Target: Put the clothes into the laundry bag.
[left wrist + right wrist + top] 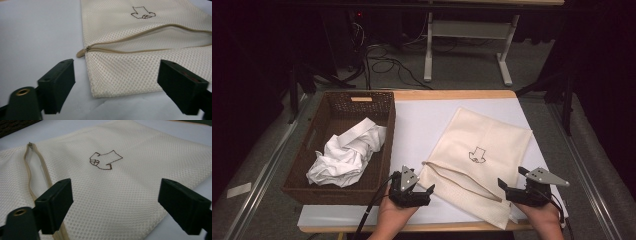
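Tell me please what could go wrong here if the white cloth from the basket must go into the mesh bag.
1. The mesh bag lies flat and its zipper gapes only narrowly, so the bulky white cloth may catch at the opening.
2. The mesh is thin; an open left gripper or right gripper could pinch both layers together, closing the opening.
3. Lifting the cloth over the basket wall could snag it.

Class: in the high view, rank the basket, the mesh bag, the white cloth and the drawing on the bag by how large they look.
1. Basket and mesh bag: too alike to rank.
2. White cloth, bunched in the basket.
3. Drawing, smallest.
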The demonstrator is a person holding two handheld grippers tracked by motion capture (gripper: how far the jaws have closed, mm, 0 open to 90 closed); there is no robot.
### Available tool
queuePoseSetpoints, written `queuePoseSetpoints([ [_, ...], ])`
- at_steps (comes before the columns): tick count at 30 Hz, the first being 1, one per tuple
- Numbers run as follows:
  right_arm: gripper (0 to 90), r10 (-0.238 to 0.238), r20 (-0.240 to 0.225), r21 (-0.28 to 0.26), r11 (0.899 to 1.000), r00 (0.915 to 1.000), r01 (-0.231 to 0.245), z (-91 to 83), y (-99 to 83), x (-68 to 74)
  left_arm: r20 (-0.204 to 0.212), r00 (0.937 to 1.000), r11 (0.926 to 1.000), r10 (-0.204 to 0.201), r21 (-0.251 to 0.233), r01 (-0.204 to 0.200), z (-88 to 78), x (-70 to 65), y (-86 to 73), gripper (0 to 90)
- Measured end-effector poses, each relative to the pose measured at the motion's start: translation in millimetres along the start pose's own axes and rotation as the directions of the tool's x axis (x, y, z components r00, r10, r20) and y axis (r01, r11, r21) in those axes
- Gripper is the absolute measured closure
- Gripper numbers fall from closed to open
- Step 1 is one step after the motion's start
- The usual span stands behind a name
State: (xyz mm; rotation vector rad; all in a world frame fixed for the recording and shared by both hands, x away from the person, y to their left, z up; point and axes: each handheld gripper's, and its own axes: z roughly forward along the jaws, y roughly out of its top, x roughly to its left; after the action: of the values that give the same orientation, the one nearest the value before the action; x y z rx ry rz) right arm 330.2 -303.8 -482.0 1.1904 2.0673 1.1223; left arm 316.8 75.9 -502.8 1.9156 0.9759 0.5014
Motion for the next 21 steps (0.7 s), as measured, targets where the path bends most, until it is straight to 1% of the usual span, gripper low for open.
queuePoseSetpoints([
  [1, 4.5, -0.008, 0.007, 0.000, 1.000, 0.9999, 0.008, -0.1, 0.4, 3.6, 0.000, 0.9999, 0.9999, 0.011, -0.006, -0.011, 0.2, -0.9, 0.8, 9.6],
  [2, 0.3, -0.015, 0.017, 0.000, 1.000, 0.9997, 0.015, 0.2, 0.8, 6.3, -0.004, 0.9997, 0.9997, 0.023, -0.007, -0.023, 0.3, -2.0, 1.8, 3.5],
  [3, 0.3, -0.021, 0.025, 0.002, 1.000, 0.9995, 0.020, -0.1, 1.1, 8.2, -0.003, 0.9995, 0.9994, 0.033, -0.005, -0.033, 0.1, -3.2, 2.6, 0.0],
  [5, 0.3, -0.027, 0.026, -0.007, 1.000, 0.9993, 0.027, -1.0, 0.7, 10.0, 0.009, 0.9987, 0.9987, 0.050, -0.010, -0.050, -0.8, -5.9, 3.6, 0.0],
  [6, 0.3, -0.037, 0.027, -0.010, 0.999, 0.9990, 0.037, -1.6, 0.4, 9.4, 0.005, 0.9986, 0.9985, 0.053, -0.012, -0.053, -1.0, -6.7, 3.8, 0.0],
  [8, 0.2, -0.035, 0.026, -0.013, 0.999, 0.9990, 0.036, -1.3, -0.1, 7.0, 0.002, 0.9984, 0.9983, 0.056, -0.014, -0.056, -2.0, -7.9, 4.9, 0.0],
  [11, 0.2, -0.031, 0.018, -0.010, 0.999, 0.9993, 0.031, 0.1, -1.7, 2.9, 0.014, 0.9985, 0.9984, 0.054, -0.019, -0.053, -4.2, -9.2, 8.4, 0.0],
  [12, 0.3, -0.040, 0.017, -0.008, 0.999, 0.9991, 0.040, 0.5, -2.4, 1.0, 0.014, 0.9985, 0.9984, 0.052, -0.024, -0.052, -5.3, -9.5, 9.4, 0.0],
  [15, 0.2, -0.032, 0.018, -0.010, 0.999, 0.9993, 0.033, -0.2, -3.5, -2.8, 0.011, 0.9990, 0.9975, 0.043, -0.056, -0.043, -12.2, -10.7, 14.5, 0.1],
  [16, 0.3, -0.022, 0.016, -0.013, 1.000, 0.9996, 0.022, -1.0, -3.7, -3.4, 0.011, 0.9991, 0.9969, 0.042, -0.068, -0.041, -15.3, -11.2, 17.0, 0.1],
  [18, 0.2, -0.025, 0.015, -0.016, 1.000, 0.9996, 0.025, -1.5, -3.4, -4.0, 0.016, 0.9991, 0.9962, 0.038, -0.079, -0.037, -18.9, -11.4, 20.7, 0.1],
  [21, 0.3, -0.035, 0.009, -0.018, 0.999, 0.9994, 0.035, -0.9, -3.2, -3.6, 0.023, 0.9994, 0.9937, 0.027, -0.109, -0.025, -29.8, -10.0, 31.2, 0.1],
])
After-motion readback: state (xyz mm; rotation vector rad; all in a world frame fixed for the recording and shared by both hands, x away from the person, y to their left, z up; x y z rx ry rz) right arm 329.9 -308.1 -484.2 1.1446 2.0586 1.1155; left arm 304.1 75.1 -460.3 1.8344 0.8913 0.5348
